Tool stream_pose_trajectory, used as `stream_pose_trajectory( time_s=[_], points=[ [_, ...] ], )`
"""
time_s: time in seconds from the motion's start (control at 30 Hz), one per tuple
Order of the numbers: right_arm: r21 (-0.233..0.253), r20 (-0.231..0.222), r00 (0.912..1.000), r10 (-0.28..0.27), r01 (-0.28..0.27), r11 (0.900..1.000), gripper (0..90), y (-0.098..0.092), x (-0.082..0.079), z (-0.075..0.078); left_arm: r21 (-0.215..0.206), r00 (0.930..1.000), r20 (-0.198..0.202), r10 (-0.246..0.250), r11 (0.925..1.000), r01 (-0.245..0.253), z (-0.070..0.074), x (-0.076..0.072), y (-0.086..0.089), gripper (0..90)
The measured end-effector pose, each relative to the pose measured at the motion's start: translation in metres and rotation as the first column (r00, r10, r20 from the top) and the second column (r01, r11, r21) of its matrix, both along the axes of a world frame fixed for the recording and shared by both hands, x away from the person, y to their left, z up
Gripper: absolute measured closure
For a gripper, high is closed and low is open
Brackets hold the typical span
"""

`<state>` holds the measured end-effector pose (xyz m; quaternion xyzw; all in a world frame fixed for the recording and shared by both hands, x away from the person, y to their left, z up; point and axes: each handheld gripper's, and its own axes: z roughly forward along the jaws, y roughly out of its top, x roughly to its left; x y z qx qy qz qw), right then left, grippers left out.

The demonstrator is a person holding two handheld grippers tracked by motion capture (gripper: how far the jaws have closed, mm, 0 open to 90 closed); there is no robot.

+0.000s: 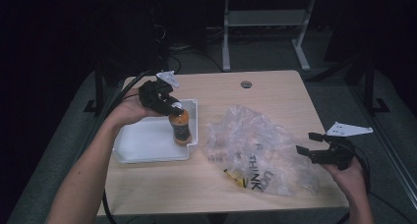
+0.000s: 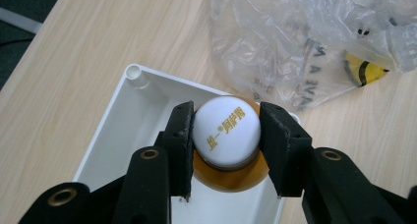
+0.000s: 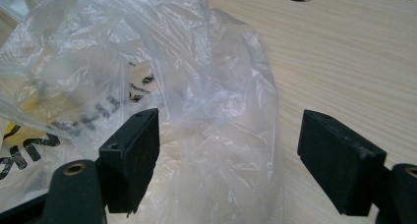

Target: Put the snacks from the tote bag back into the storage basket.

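Nearest the camera in the high view, the person's two forearms come up from the near edge of the table (image 1: 275, 89). At the near right, the right gripper (image 1: 309, 143) hangs just beside the right edge of a crumpled clear plastic bag (image 1: 255, 145) with dark lettering; its fingers (image 3: 132, 155) stand wide apart with nothing clamped, a fold of the bag rising between them in the right gripper view. Something yellow and black (image 1: 238, 179) lies at the near side of the bag.

To the left, a white tray (image 1: 147, 148) sits on the table, just beside the bag. An orange bottle (image 1: 180, 128) with a white cap (image 2: 226, 130) stands upright in the tray's right end, close against its right wall. From above, the left gripper (image 2: 226, 135) has its fingers (image 2: 179, 138) closed on the cap, one pad on each side, as the left gripper view shows. Gold characters are printed on the cap's top. A round hole (image 1: 246, 84) is cut into the far part of the table.
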<state>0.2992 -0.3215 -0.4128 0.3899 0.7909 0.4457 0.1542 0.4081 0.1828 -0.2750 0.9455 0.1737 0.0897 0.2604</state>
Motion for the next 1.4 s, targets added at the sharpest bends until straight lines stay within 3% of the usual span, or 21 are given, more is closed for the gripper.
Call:
stream_pose_trajectory(
  time_s=[1.2,1.4],
  points=[
    [-0.008,0.001,1.0000,0.002,-0.002,1.000,23.2,0.001,-0.001,0.000,0.036,0.9995,-0.020,-0.022,0.9991,0.023,-0.026,-0.001,-0.008,58.7],
    [-0.008,0.000,1.0000,0.001,-0.001,1.000,23.2,0.001,-0.002,0.000,0.019,0.9996,-0.021,-0.016,0.9997,0.016,-0.029,0.000,-0.007,58.7]
  ],
)
